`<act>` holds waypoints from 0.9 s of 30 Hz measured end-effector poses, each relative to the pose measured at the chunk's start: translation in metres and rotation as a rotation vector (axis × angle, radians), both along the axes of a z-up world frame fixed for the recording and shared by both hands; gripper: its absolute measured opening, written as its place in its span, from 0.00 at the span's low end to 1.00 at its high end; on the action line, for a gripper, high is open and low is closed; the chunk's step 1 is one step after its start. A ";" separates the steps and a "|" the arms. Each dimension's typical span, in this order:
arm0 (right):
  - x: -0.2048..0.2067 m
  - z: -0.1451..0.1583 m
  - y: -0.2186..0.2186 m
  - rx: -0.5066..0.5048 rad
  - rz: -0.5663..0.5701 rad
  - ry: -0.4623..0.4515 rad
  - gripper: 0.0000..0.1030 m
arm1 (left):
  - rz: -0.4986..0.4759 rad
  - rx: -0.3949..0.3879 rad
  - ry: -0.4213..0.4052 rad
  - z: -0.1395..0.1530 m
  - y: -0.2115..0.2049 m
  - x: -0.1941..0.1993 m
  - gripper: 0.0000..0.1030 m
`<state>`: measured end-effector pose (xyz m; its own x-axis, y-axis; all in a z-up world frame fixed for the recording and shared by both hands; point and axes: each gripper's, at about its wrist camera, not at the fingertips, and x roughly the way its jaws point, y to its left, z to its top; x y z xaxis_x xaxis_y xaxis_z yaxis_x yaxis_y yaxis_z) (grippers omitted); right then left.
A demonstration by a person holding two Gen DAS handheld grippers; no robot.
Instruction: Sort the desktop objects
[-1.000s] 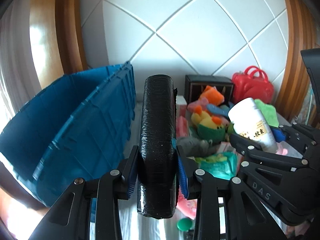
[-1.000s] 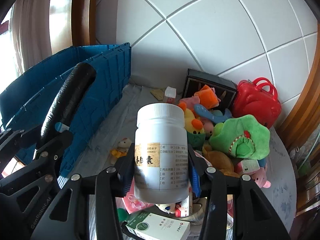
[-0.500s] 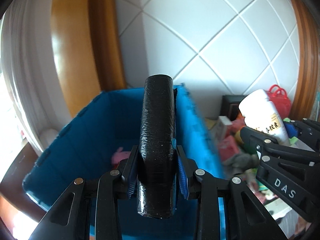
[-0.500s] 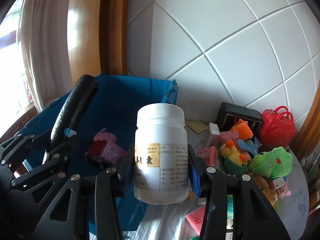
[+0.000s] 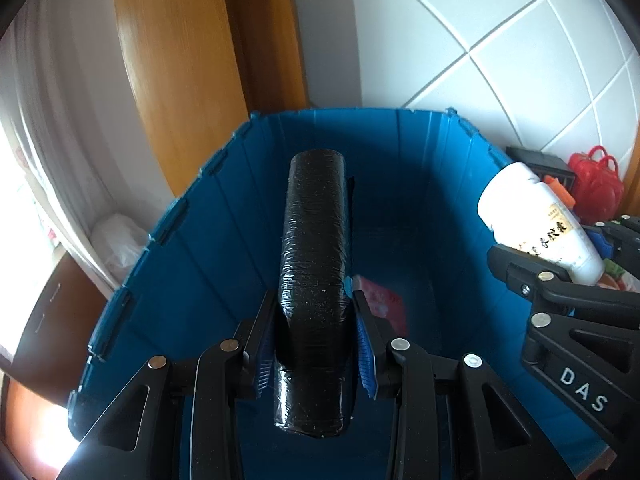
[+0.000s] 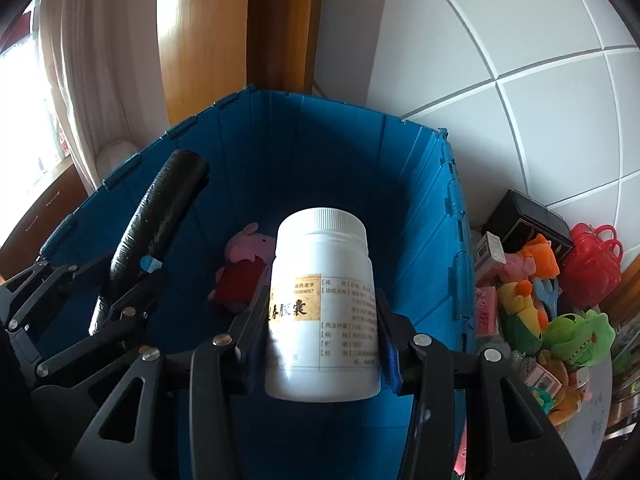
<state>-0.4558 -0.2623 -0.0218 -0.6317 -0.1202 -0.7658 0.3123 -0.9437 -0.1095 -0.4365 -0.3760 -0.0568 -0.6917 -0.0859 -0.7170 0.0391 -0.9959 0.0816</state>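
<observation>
- Desktop objects are mid-sort: two of them hang above the blue bin [image 6: 420,208], each pinched in its own gripper.
- Left gripper [image 5: 316,344] is clamped on a black wrapped cylinder [image 5: 314,264], whose long axis runs forward along the fingers, pointing toward the bin's far wall.
- Right gripper [image 6: 322,344] is clamped on a white medicine bottle [image 6: 322,304], cap end away from the fingers, over the bin's right half.
- Inside the bin lies a pink plush toy [image 6: 244,268] near the floor's middle (what the pink patch below the cylinder is, I cannot say for certain).
- The relation that matters, as I judge it: both items sit over the bin's opening, inside its rim, the cylinder toward the left wall and the bottle nearer the right wall, so letting go should drop each into the bin.
- Outside the bin's right wall, unsorted toys [image 6: 552,312] remain heaped.
</observation>
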 end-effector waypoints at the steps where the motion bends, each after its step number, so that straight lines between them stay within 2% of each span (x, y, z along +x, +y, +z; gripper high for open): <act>1: -0.001 -0.005 -0.002 0.004 0.001 -0.014 0.44 | -0.003 0.009 -0.015 -0.005 -0.001 -0.004 0.33; 6: -0.008 -0.028 -0.001 0.019 -0.004 -0.067 0.44 | -0.014 0.044 -0.051 -0.012 -0.002 -0.004 0.33; 10: -0.005 -0.034 -0.004 0.026 -0.006 -0.077 0.44 | -0.012 0.028 -0.049 -0.013 0.000 0.002 0.34; 14: -0.002 -0.033 -0.006 0.028 -0.019 -0.074 0.44 | -0.007 0.012 -0.022 -0.007 0.003 0.014 0.55; 18: 0.002 -0.030 -0.006 0.034 -0.033 -0.067 0.44 | -0.007 0.018 -0.015 -0.004 -0.001 0.021 0.55; 20: 0.005 -0.029 -0.006 0.033 -0.040 -0.061 0.47 | -0.007 0.018 -0.018 -0.006 -0.001 0.023 0.56; 22: 0.007 -0.026 -0.005 0.040 -0.046 -0.049 0.59 | -0.011 0.018 -0.021 -0.007 0.000 0.025 0.56; 27: 0.012 -0.023 -0.001 0.041 -0.057 -0.035 0.62 | -0.011 0.019 -0.022 -0.009 -0.001 0.032 0.57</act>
<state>-0.4435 -0.2633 -0.0445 -0.6095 -0.0531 -0.7910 0.2623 -0.9551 -0.1380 -0.4048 -0.3766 -0.0653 -0.6765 -0.0647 -0.7336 0.0263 -0.9976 0.0637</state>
